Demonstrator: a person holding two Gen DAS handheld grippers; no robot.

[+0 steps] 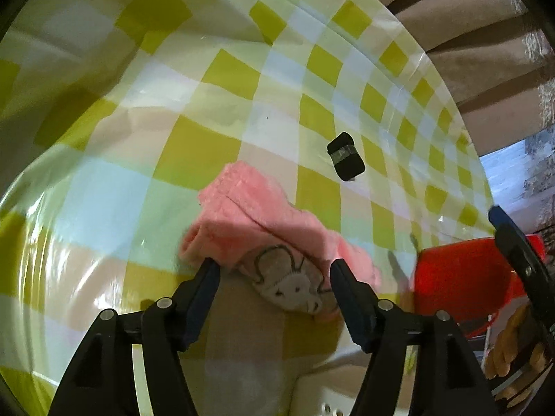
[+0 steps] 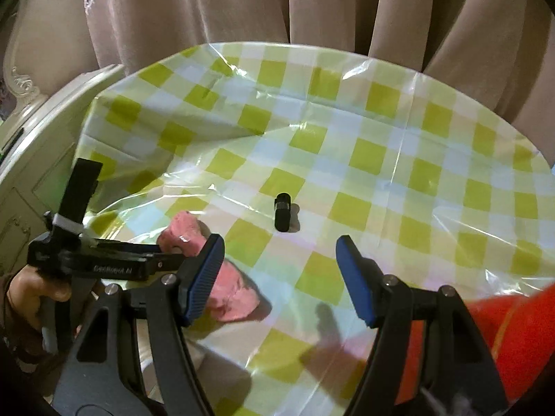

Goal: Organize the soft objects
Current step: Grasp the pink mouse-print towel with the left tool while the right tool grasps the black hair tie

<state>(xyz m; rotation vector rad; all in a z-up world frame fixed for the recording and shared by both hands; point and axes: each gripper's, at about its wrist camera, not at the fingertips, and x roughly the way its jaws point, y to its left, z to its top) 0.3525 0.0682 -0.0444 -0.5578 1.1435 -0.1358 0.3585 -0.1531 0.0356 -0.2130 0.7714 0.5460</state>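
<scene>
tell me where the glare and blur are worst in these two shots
Left wrist view: glare streaks on the plastic tablecloth at lower left, the pink cloth slightly soft, heavy fisheye bending of the checks. Right wrist view: bright creases glint across the tablecloth, the red thing at lower right is blurred, the small black object casts a faint shadow.

Each of the black plastic two-finger tongs, the left (image 1: 274, 272) and the right (image 2: 280, 248), has angular arms with triangular cut-outs, round silver screw heads at the pivots, and ribbed dark-blue rubber pads on the inner finger faces. In the right wrist view, at about nine o'clock, the left tool's black body carries small pale lettering on its side bar and a grey band around an upright black post. A hand (image 2: 27, 294) wraps its handle.
</scene>
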